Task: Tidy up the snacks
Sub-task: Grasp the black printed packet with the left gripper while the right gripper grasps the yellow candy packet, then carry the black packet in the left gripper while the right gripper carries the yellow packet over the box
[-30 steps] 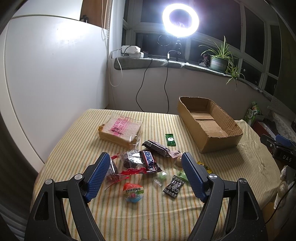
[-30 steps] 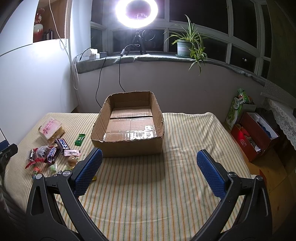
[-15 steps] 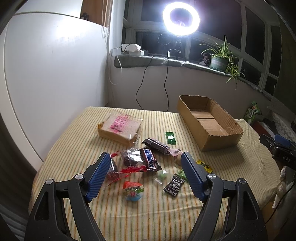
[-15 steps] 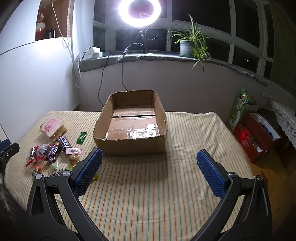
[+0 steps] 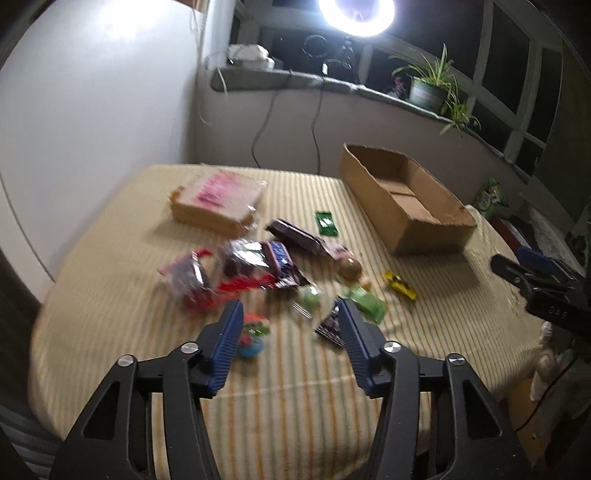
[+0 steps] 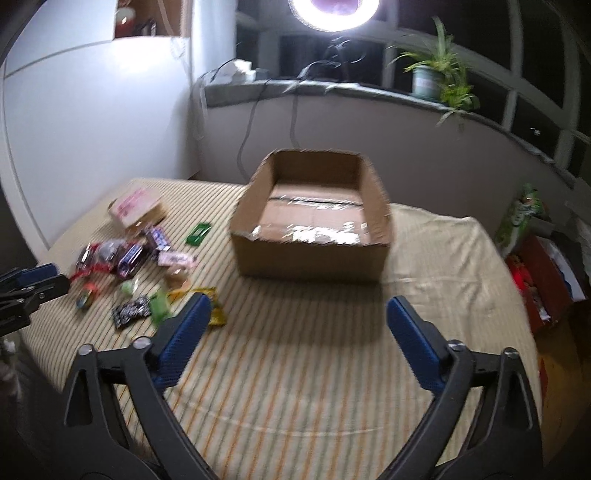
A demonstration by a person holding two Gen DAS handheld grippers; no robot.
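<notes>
While the left gripper (image 5: 288,325) hangs spread and empty over the loose snacks (image 5: 258,269), the cardboard box (image 6: 314,221) beside them holds nothing. Right gripper (image 6: 295,325) likewise gapes empty. Risk: tightly clustered wrappers invite pinching two, or slippage.

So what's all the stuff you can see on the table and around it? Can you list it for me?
cardboard box: one, brown, empty, on the table's far right part
bread pack: one, tan with pink print, far left
green flat packet: one, between bread and box
Snickers bar: one, brown and blue, in the snack heap
yellow wrapper: one, right of the heap
black patterned packet: one, near edge of the heap
striped tablecloth: one, yellow
potted plant: one, green, on the windowsill
ring light: one, white, lit, at the window
left gripper: one, black with blue pads, open
right gripper: one, same colours, open
</notes>
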